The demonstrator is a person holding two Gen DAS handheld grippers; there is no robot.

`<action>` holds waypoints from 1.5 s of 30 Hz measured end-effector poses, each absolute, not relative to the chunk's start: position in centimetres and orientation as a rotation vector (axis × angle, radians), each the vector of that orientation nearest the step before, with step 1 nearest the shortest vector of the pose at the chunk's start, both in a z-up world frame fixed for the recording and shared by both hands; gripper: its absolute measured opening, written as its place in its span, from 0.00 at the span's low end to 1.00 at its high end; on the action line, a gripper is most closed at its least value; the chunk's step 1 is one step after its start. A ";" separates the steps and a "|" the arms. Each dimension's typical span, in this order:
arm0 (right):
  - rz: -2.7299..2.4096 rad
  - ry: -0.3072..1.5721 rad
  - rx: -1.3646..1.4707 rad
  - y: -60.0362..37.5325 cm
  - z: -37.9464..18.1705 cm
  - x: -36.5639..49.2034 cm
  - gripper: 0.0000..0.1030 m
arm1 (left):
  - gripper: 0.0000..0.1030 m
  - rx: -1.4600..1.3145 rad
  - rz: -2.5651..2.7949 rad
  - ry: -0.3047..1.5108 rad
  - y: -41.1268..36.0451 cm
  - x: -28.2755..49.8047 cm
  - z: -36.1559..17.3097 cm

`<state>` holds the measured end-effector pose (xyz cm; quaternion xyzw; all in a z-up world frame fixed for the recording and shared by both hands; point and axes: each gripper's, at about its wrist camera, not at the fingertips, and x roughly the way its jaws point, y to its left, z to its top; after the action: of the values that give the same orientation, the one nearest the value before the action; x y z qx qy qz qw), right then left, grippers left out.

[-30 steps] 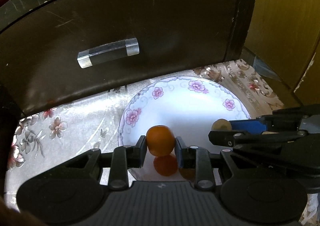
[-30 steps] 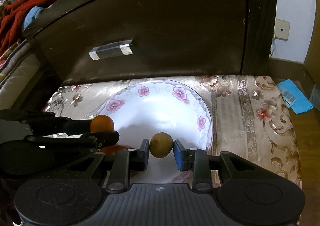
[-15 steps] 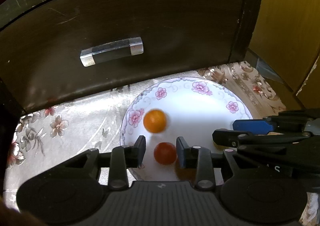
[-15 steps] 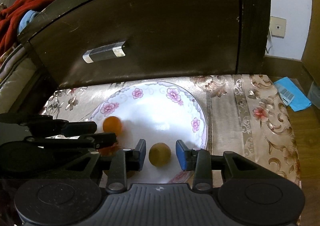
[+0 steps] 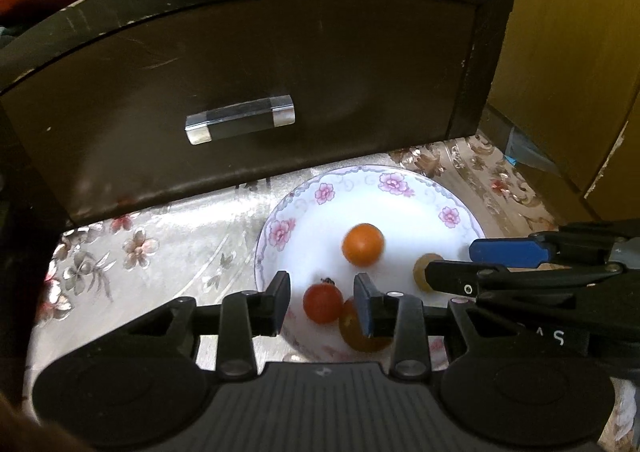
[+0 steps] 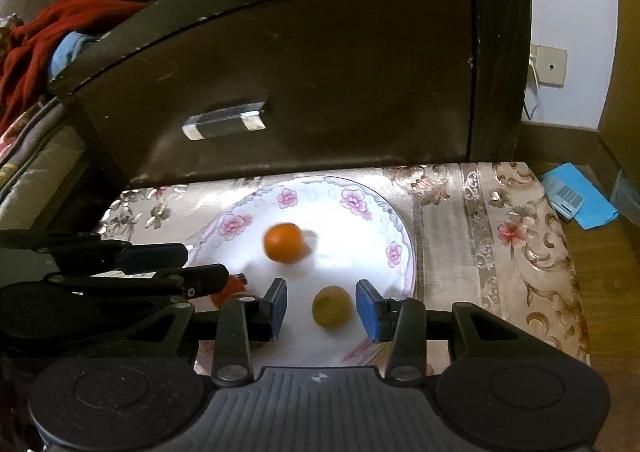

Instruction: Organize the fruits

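Standing apart with nothing between their pads, the fingers of the left gripper (image 5: 322,302) hang over the near edge of the floral plate (image 5: 280,212). A small red tomato (image 5: 323,303) lies on the plate in the gap below them, touching neither pad, and a darker orange fruit (image 5: 354,330) sits just beside it, partly hidden behind the blue pad of the right-hand finger. The right gripper (image 6: 321,310) is likewise spread wide, its jaws on either side of a yellow-brown round fruit (image 6: 332,307) that rests free on the plate (image 6: 360,188). An orange mandarin (image 6: 283,243) lies farther in, near the middle of the plate, slightly blurred in both views. The two grippers sit side by side, close together, each showing at the edge of the other's view. The plate rests on a flower-patterned tablecloth (image 6: 500,236), just in front of a dark wooden drawer front (image 5: 280,72) with a clear bar handle (image 5: 240,124). A blue packet (image 6: 576,200) lies on the floor to the right.
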<state>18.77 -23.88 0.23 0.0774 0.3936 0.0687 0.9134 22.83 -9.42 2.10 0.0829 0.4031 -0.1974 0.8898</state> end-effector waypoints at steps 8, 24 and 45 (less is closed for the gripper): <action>0.161 0.826 0.135 -22.5 0.8 16.6 0.33 | 0.41 0.165 -0.405 0.859 -7.9 20.3 2.6; 0.255 0.868 0.124 -18.8 1.6 10.5 0.33 | 0.41 0.162 -0.366 0.891 -3.1 12.7 2.7; 0.408 0.990 0.028 -14.1 -1.6 9.9 0.37 | 0.49 0.069 -0.236 0.946 3.9 9.7 -0.7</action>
<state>9.93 -14.14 -1.59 0.0132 0.4715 0.1946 0.8600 9.65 3.90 -0.71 0.0330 0.4543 -0.1132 0.8830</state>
